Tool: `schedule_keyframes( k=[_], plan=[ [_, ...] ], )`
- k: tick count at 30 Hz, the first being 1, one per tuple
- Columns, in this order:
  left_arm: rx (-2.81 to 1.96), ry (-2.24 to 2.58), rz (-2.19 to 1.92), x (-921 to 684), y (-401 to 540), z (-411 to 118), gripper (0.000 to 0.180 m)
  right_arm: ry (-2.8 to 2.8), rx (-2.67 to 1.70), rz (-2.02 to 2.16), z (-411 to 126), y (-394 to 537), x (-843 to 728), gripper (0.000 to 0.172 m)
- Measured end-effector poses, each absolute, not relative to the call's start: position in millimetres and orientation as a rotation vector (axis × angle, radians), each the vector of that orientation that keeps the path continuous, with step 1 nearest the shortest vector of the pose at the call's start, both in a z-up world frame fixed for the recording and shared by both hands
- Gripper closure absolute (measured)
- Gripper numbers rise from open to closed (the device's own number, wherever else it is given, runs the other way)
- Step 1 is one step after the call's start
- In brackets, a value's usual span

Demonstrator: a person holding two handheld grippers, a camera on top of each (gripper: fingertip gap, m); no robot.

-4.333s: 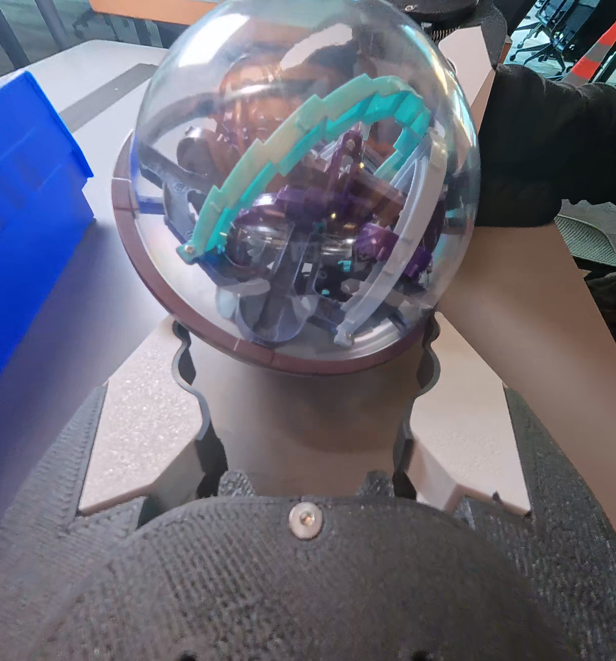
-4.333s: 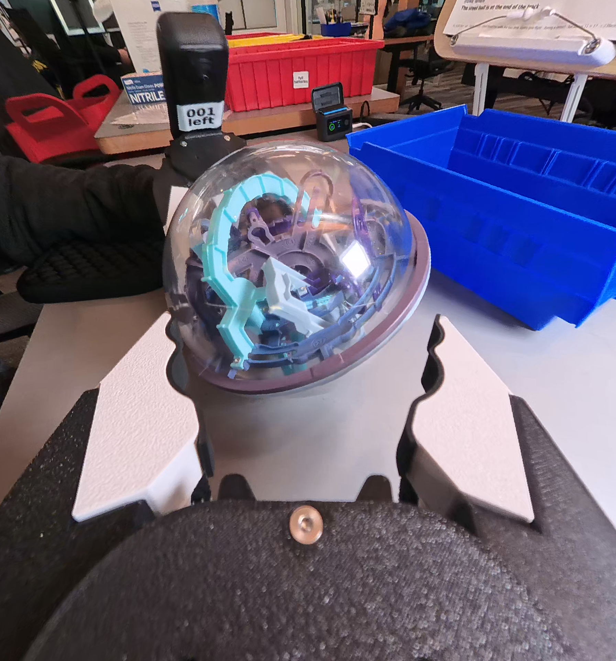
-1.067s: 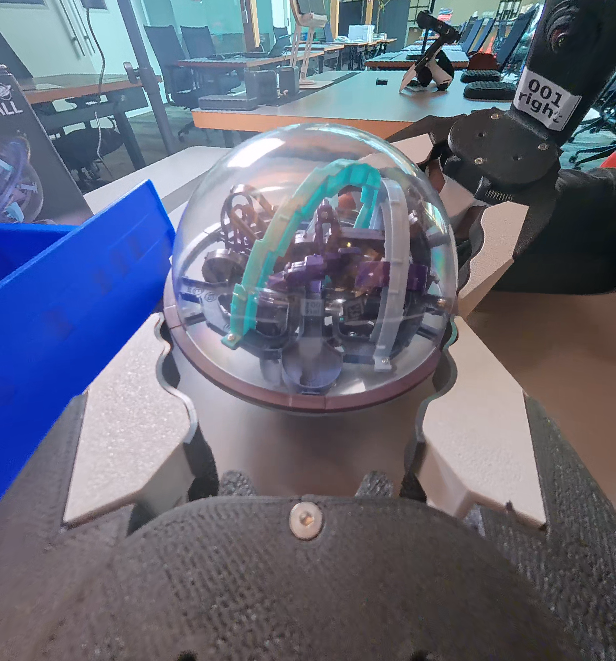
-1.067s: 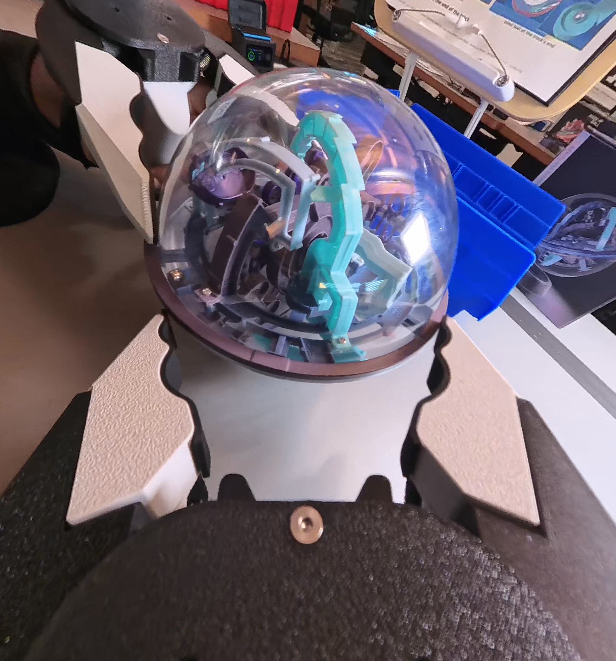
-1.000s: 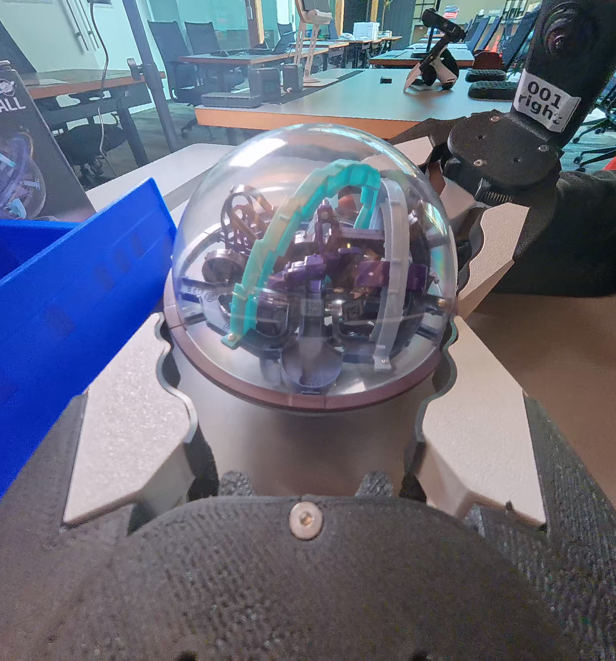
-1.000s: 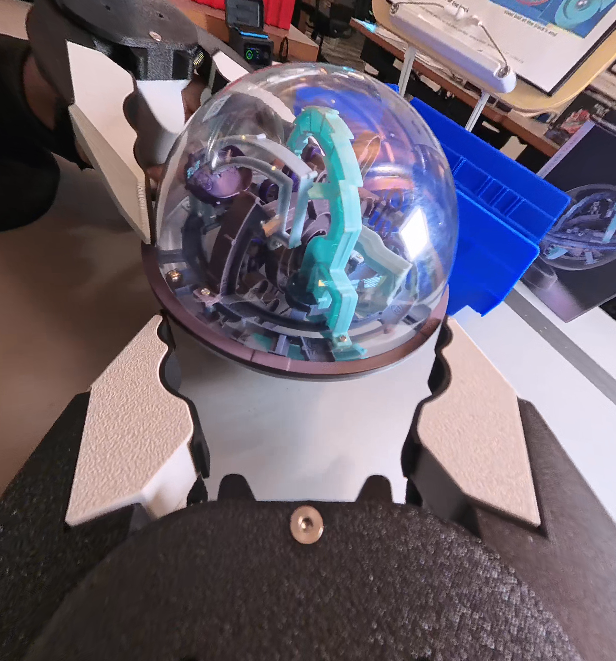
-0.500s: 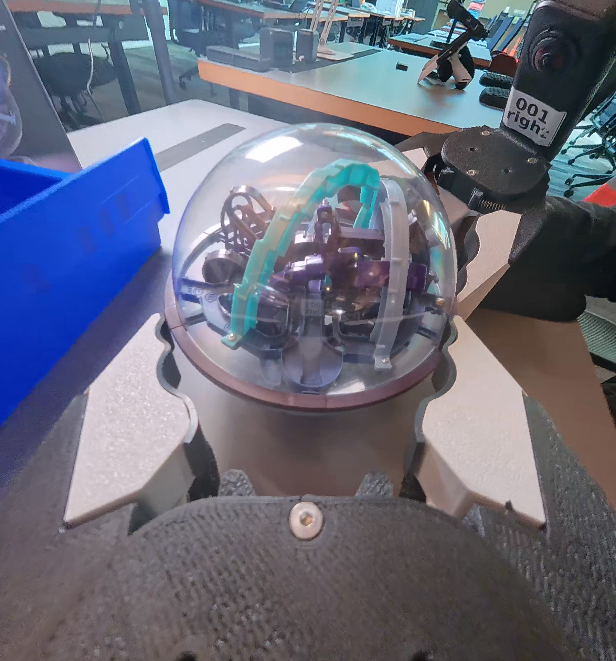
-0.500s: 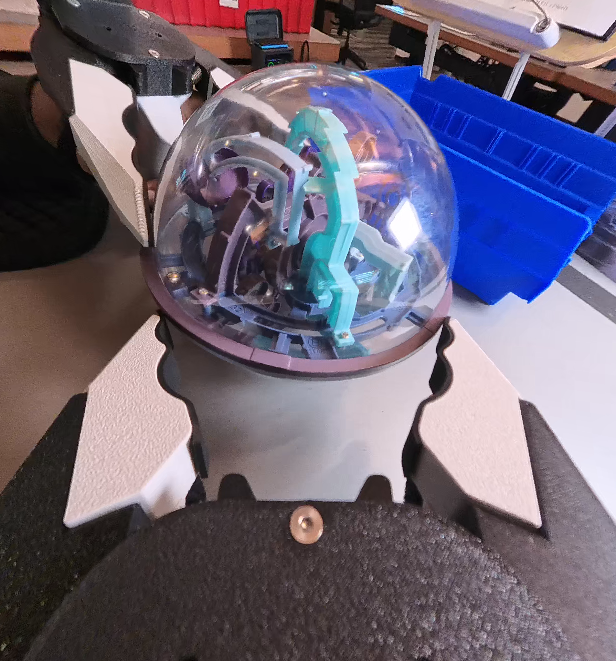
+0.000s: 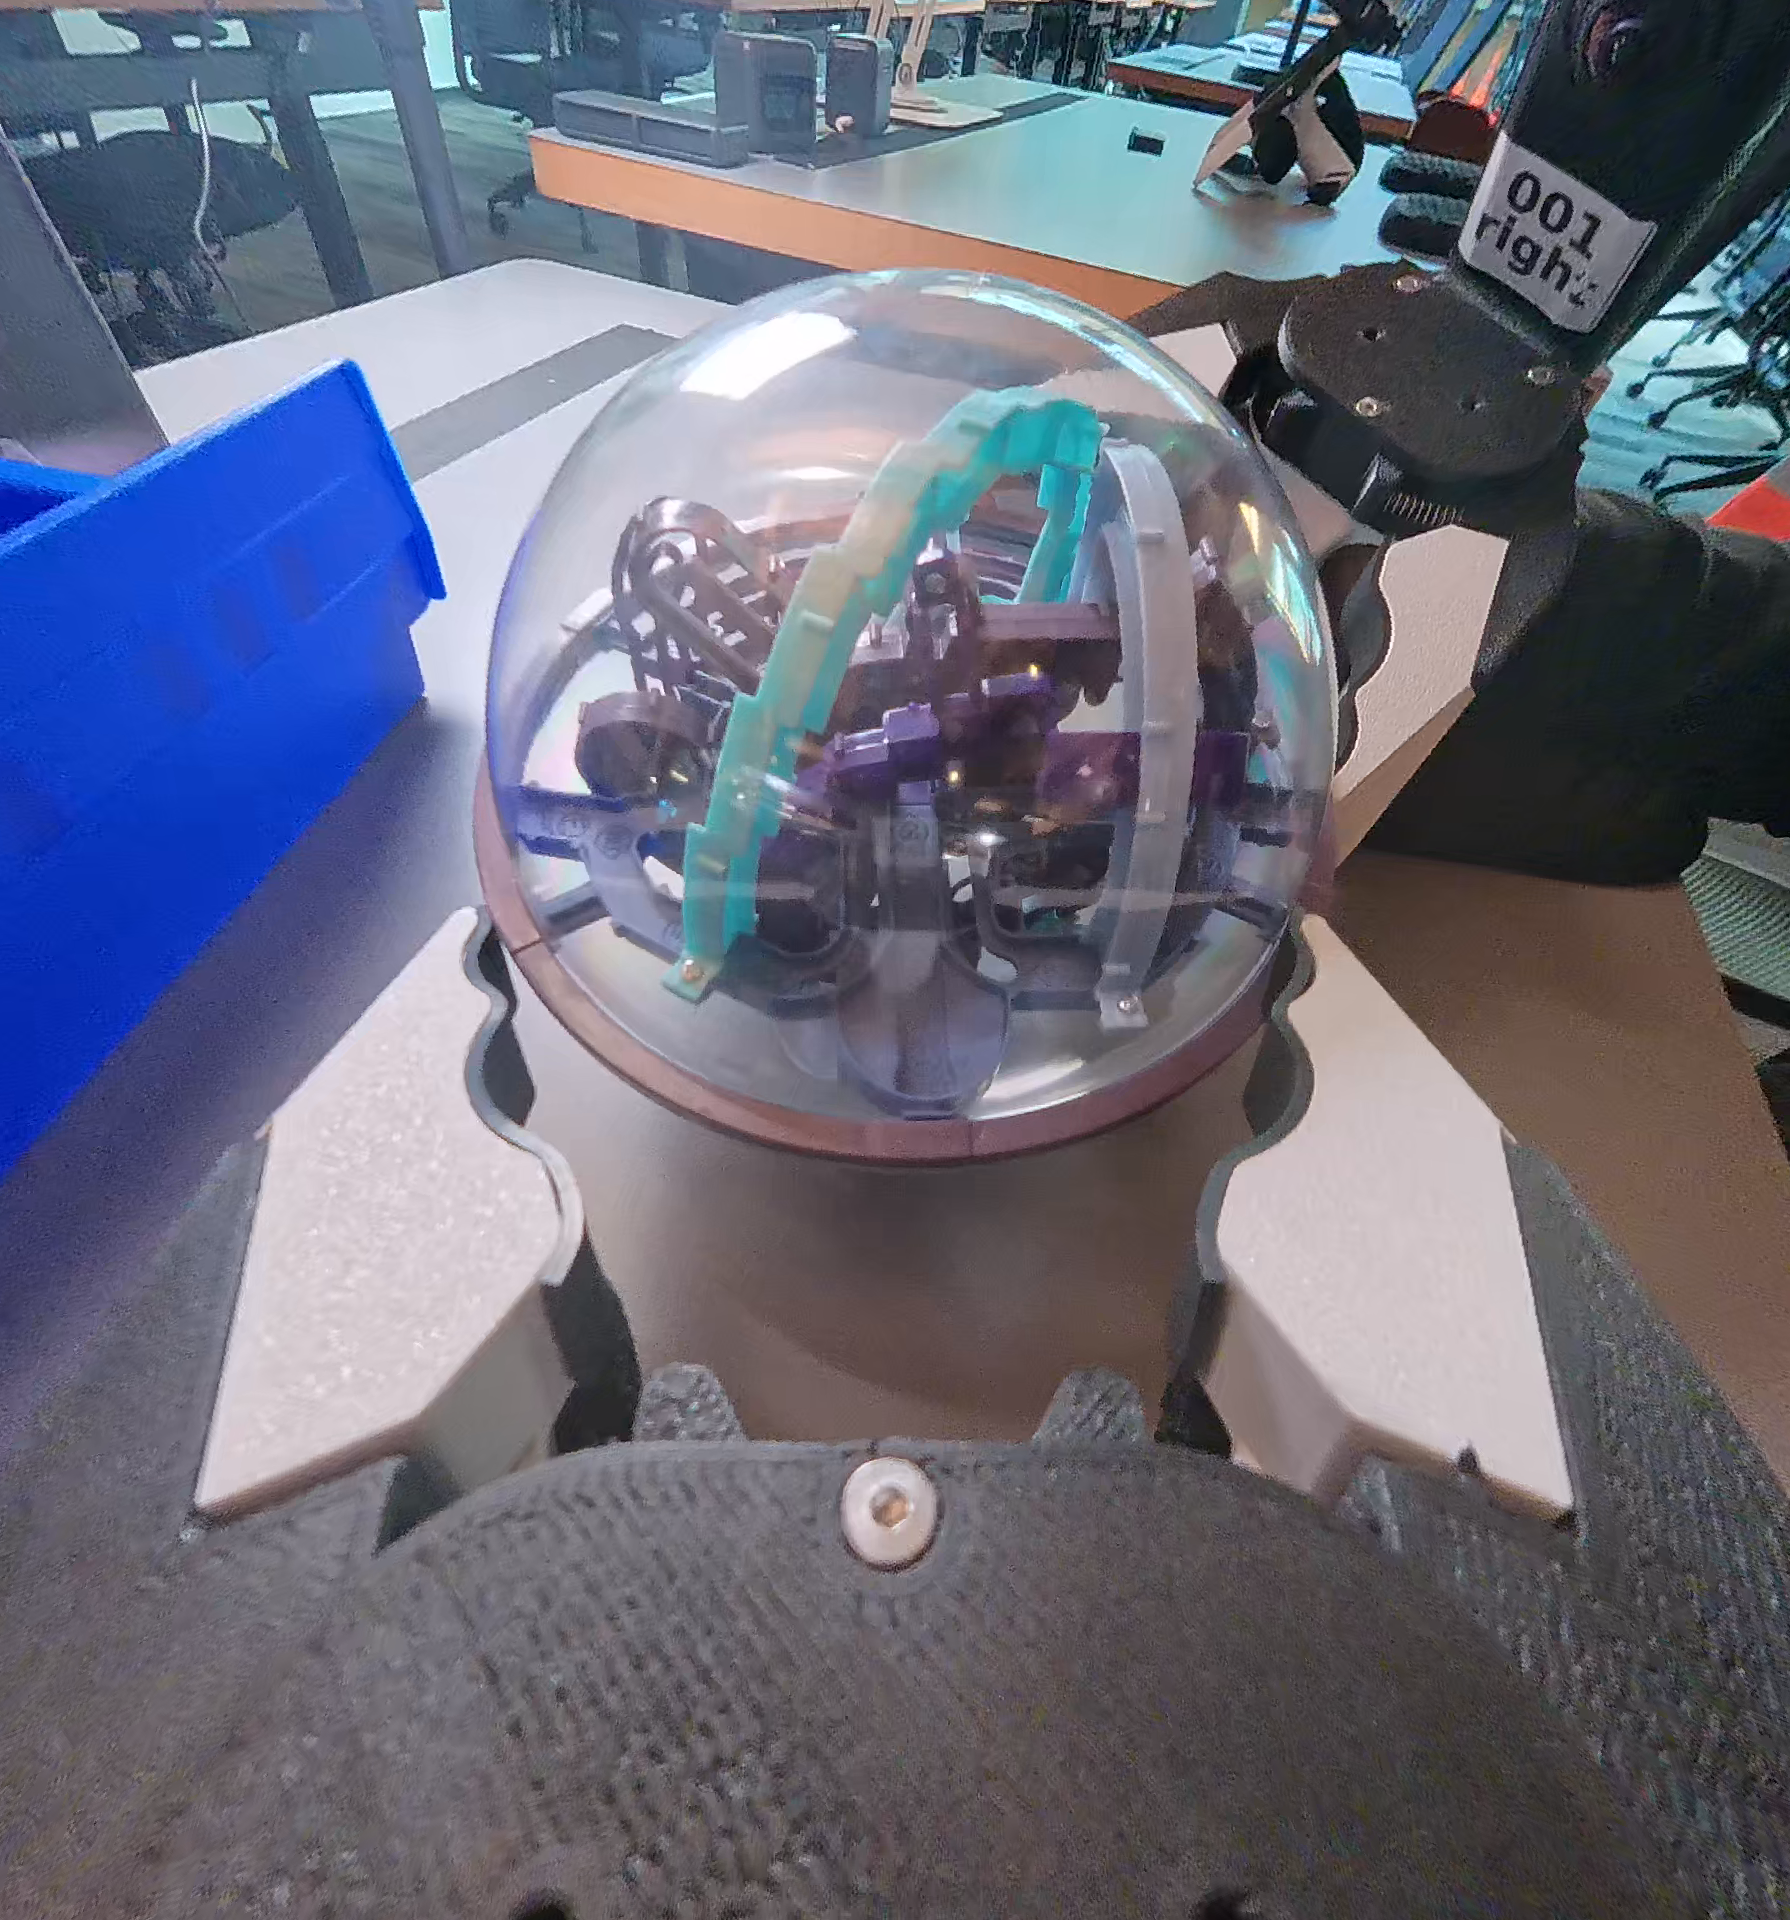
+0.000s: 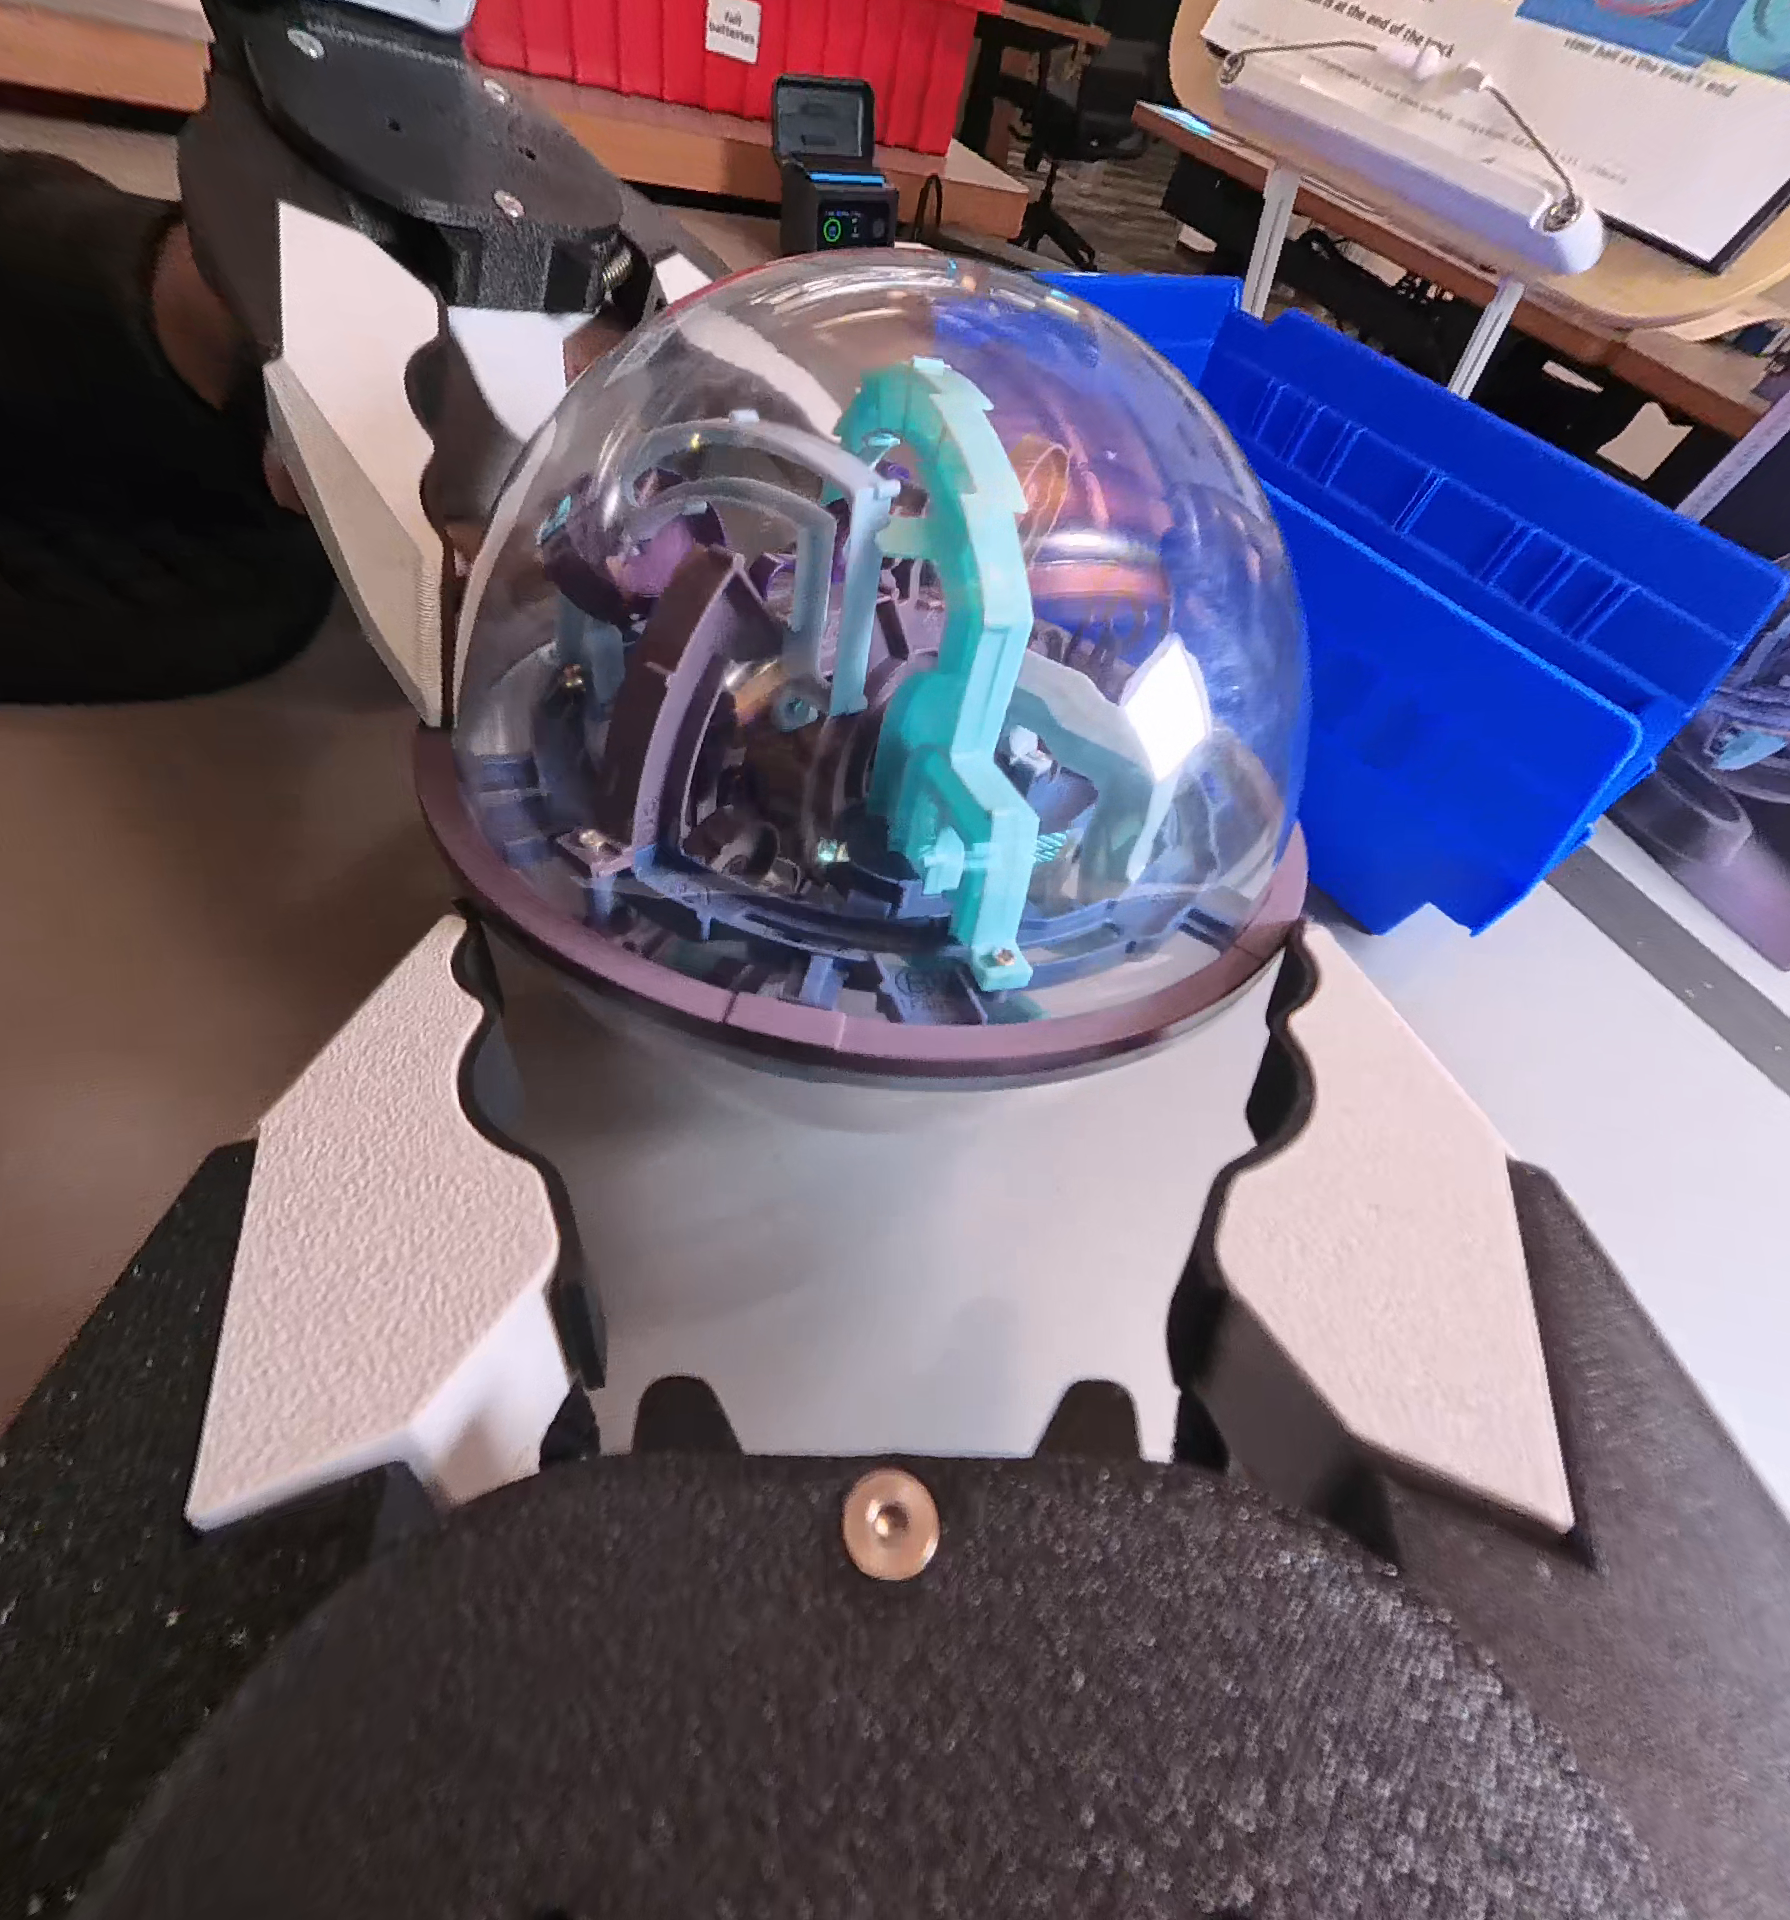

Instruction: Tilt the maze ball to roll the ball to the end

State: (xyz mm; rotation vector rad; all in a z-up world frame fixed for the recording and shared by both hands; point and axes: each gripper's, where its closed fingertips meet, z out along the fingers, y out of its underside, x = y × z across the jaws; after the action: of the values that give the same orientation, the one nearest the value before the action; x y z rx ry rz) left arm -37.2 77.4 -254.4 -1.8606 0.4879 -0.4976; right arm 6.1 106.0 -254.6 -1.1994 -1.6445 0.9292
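Observation:
The maze ball (image 9: 901,675) is a clear sphere with a dark maroon ring around its middle and teal, purple and grey tracks inside. It is held just above the table. My left gripper (image 9: 886,935) is shut on it, both white fingertips (image 9: 434,997) pressing on the ring. My right gripper (image 10: 875,935) grips the same ball (image 10: 870,644) from the opposite side, its fingertips (image 10: 1327,997) on the ring. Each gripper shows behind the ball in the other's view: the right gripper (image 9: 1390,436) and the left gripper (image 10: 403,156). I cannot make out the small steel ball among the tracks.
A blue bin (image 9: 143,675) stands close beside the ball and also shows in the right wrist view (image 10: 1442,623). A dark box picturing the ball (image 10: 1784,675) stands behind it. A person's black sleeve (image 9: 1597,675) is behind the right gripper. A red bin (image 10: 714,52) and a clipboard stand (image 10: 1442,104) are farther back.
Both grippers have tipped and turned the ball together, so the background has shifted in both views. The ball has stayed in both grasps throughout.

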Motion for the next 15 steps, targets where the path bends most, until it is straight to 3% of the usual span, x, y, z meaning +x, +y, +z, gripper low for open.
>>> schedule_keyframes(
  k=[6, 10, 15],
  plan=[
    [-1.85, 0.528, -0.469, -36.4, 74.3, -254.2, 0.044, -1.668, -1.161, 0.935, -256.0, 107.5, 9.6, 0.03],
    [-1.787, 0.524, -0.522, -34.0, 72.0, -241.2, 0.031, -1.677, -1.136, 0.958, -254.9, 108.4, 11.8, 0.033],
    [-1.706, 0.591, -0.459, -38.6, 77.8, -229.2, 0.03, -1.657, -1.115, 1.01, -246.9, 108.9, 12.4, 0.045]
  ],
)
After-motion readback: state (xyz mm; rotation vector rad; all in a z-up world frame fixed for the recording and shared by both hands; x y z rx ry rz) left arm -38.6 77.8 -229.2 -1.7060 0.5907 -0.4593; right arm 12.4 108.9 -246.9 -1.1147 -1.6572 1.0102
